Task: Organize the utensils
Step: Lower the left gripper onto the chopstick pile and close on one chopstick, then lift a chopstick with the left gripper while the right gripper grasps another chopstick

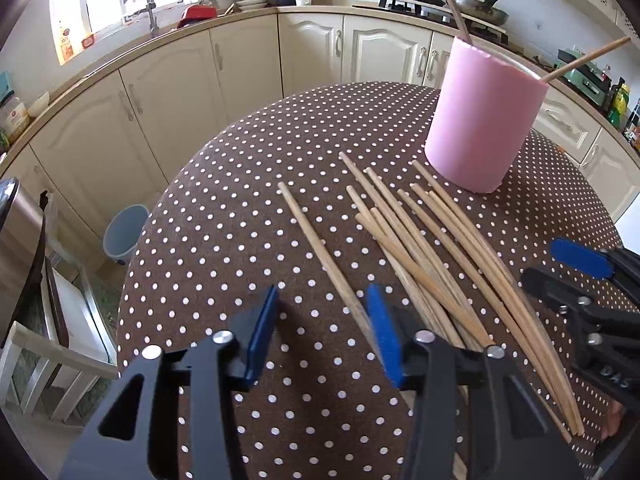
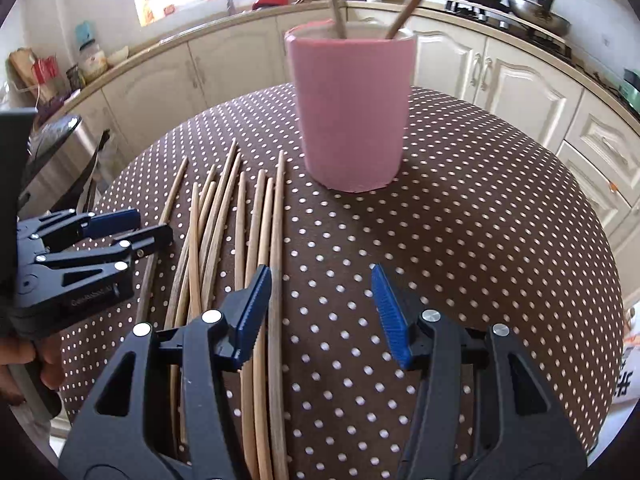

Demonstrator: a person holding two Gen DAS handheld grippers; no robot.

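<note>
A pink cup point(image 1: 484, 120) point(image 2: 352, 112) stands on the far side of the brown dotted table point(image 1: 240, 240) point(image 2: 480, 220), with two chopsticks leaning in it. Several loose wooden chopsticks point(image 1: 432, 248) point(image 2: 224, 220) lie in a fan in front of the cup. One single chopstick point(image 1: 320, 252) lies apart at the left of the fan. My left gripper point(image 1: 324, 332) point(image 2: 134, 226) straddles its near end, jaws apart, pads not pressing it. My right gripper point(image 2: 322, 312) point(image 1: 560, 276) is open low over the fan's right edge, and the rightmost chopstick point(image 2: 276, 280) lies just inside its left pad.
Cream cabinets point(image 1: 312, 52) and a worktop curve behind the table. A grey bucket point(image 1: 124, 236), a steel bin point(image 1: 20, 232) and a white chair point(image 1: 48, 360) stand on the floor to the left. A person's hand point(image 2: 24, 360) holds the left gripper.
</note>
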